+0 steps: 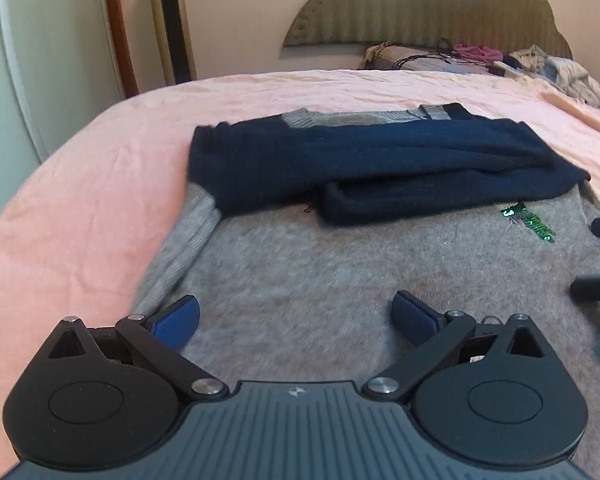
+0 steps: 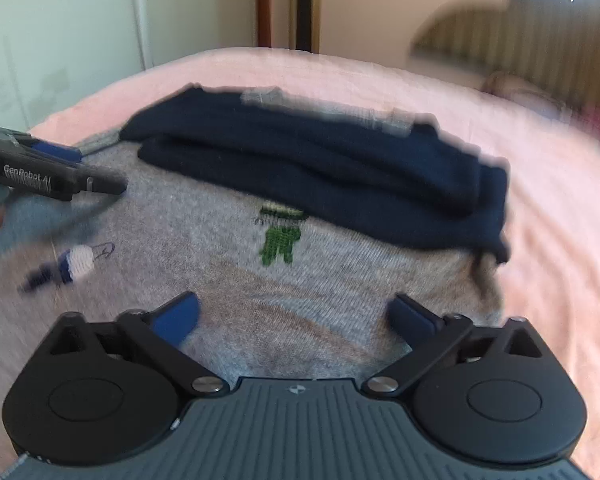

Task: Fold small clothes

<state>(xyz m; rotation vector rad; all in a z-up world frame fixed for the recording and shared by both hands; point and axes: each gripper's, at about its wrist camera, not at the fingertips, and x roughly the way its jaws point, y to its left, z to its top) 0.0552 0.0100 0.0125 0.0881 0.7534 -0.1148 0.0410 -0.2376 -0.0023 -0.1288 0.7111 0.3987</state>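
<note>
A small grey sweater (image 1: 300, 264) with navy sleeves (image 1: 380, 160) folded across its chest lies flat on a pink bed. It also shows in the right wrist view (image 2: 204, 240), with the navy sleeves (image 2: 340, 168) and a green embroidered motif (image 2: 278, 240). My left gripper (image 1: 296, 316) is open and empty just above the sweater's lower body near its left edge. My right gripper (image 2: 294, 316) is open and empty above the lower right part. The right gripper's fingertips (image 1: 596, 284) show at the right edge of the left wrist view. The left gripper (image 2: 100, 184) shows at the left of the right wrist view.
The pink sheet (image 1: 80, 200) spreads around the sweater. A pile of clothes (image 1: 500, 60) lies at the far end by an olive headboard (image 1: 420, 8). A white door (image 1: 40, 60) and a gold floor unit (image 1: 172, 20) stand to the left.
</note>
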